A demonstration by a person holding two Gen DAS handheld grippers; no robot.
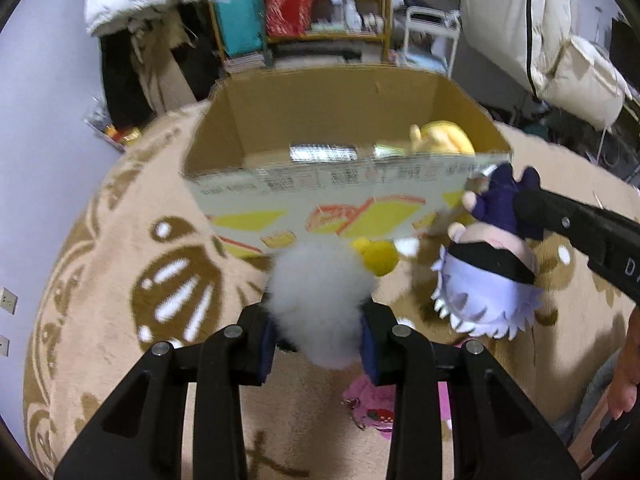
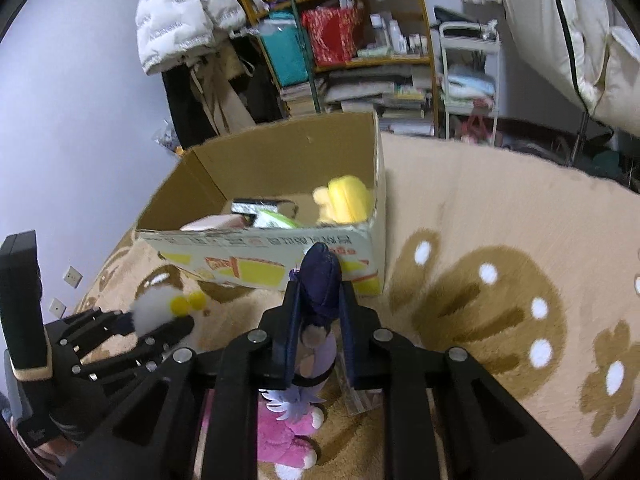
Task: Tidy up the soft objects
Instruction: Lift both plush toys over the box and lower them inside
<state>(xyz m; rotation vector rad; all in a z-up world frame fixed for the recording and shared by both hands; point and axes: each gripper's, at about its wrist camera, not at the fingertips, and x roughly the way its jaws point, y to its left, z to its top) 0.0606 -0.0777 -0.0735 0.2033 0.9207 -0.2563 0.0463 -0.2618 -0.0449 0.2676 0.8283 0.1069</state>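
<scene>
My left gripper [image 1: 318,322] is shut on a white fluffy plush [image 1: 320,296] with yellow feet, held above the rug just short of the cardboard box [image 1: 320,196]. It also shows in the right wrist view [image 2: 154,308]. My right gripper [image 2: 318,300] is shut on a doll [image 2: 320,284] in dark blue clothes with pale lilac hair, hanging head down. The doll [image 1: 488,276] hangs right of the box's front corner. A yellow plush [image 2: 346,196] and some packets lie inside the box [image 2: 260,256]. A pink plush [image 2: 284,436] lies on the rug below my right gripper.
The tan rug [image 2: 480,280] with brown flower shapes covers the floor. Behind the box stand a cluttered wooden shelf [image 2: 352,40], a white trolley [image 2: 468,76] and hanging jackets [image 2: 180,12]. A pink plush [image 1: 370,408] lies under my left gripper.
</scene>
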